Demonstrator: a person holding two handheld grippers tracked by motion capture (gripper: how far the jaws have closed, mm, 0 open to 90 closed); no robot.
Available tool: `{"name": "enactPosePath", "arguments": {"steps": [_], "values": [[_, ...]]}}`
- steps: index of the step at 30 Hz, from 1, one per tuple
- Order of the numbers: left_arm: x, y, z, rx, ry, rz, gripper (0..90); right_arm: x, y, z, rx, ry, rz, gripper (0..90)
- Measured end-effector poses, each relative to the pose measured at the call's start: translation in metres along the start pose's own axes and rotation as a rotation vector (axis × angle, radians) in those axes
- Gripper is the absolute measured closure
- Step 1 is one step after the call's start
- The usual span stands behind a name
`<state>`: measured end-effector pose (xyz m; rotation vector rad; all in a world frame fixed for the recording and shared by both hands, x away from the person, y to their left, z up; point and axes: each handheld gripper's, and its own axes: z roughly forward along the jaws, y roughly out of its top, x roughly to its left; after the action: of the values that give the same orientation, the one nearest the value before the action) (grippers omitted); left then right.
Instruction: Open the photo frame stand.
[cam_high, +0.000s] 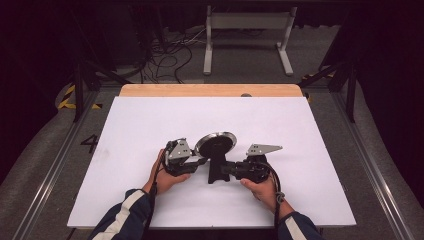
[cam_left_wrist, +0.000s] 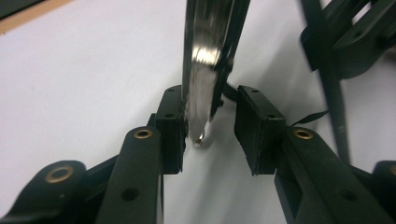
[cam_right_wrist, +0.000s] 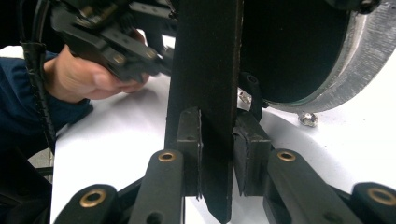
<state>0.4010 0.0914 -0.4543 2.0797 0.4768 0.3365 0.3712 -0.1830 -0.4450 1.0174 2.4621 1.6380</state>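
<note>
Sleeves (cam_high: 125, 215), dark blue with a pale stripe, entered at the near edge of the white table (cam_high: 150, 120), each hand gripping a tool. Between them, just nearer than the table's middle, sat the object: a small pan (cam_high: 216, 144) with a dark inner face, a bright brushed-metal rim and a flat black handle (cam_high: 216, 170) pointing toward the person. It was tipped up on edge, its face partly toward the high camera.

Left gripper (cam_left_wrist: 208, 126) stood at the pan's left side. Its own view showed the jaws spread, the shiny rim (cam_left_wrist: 201, 84) passing edge-on between them, touching or nearly touching the left pad (cam_left_wrist: 170, 128) and clear of the right pad. Whether that pad truly pressed the metal I could not tell. The rim's upper part ran out of frame and was smeared with blur.

Right gripper (cam_right_wrist: 215, 154) came from the pan's right. Its view showed both pads pressed against the flat handle, pinching it; the handle's tip hung below the pads. Beyond, the dark pan face and a metal rim filled the upper right, cut off by the frame. A small shiny bead (cam_right_wrist: 308, 119) lay on the white surface under the rim; too small to identify. The left hand (cam_right_wrist: 88, 77) appeared farther off.

Past the table's far wooden edge (cam_high: 210, 90), cables (cam_high: 165, 55) and a white stand (cam_high: 247, 37) sat on grey floor.
</note>
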Motion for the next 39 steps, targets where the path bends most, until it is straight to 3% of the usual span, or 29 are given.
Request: {"name": "enactPosePath", "arguments": {"steps": [2, 3, 11, 25, 34, 39], "values": [[0.0017, -0.0022, 0.0028, -0.002, 0.02, -0.025, 67.5, 0.0007, 0.0001, 0.0002, 0.005, 0.0, -0.005, 75.2], [0.0028, -0.0027, 0.0037, -0.004, 0.011, -0.031, 68.9, 0.0011, 0.0001, 0.0004, 0.008, -0.001, -0.008, 75.3], [-0.0003, -0.0009, 0.0047, 0.01, 0.052, 0.004, 71.6, 0.0024, 0.0002, 0.0005, 0.012, 0.001, -0.012, 75.9], [0.002, -0.0013, 0.007, 0.04, 0.125, 0.02, 72.2, 0.0029, -0.0031, 0.0071, 0.06, -0.003, -0.02, 76.3], [0.0037, -0.0024, 0.0065, 0.033, 0.117, 0.012, 71.9, 0.0033, -0.0031, 0.0074, 0.061, -0.009, -0.011, 75.9], [0.0068, -0.0029, -0.002, -0.001, 0.097, 0.01, 68.5, 0.0062, -0.0032, 0.0067, 0.066, -0.032, -0.021, 75.3]]}}
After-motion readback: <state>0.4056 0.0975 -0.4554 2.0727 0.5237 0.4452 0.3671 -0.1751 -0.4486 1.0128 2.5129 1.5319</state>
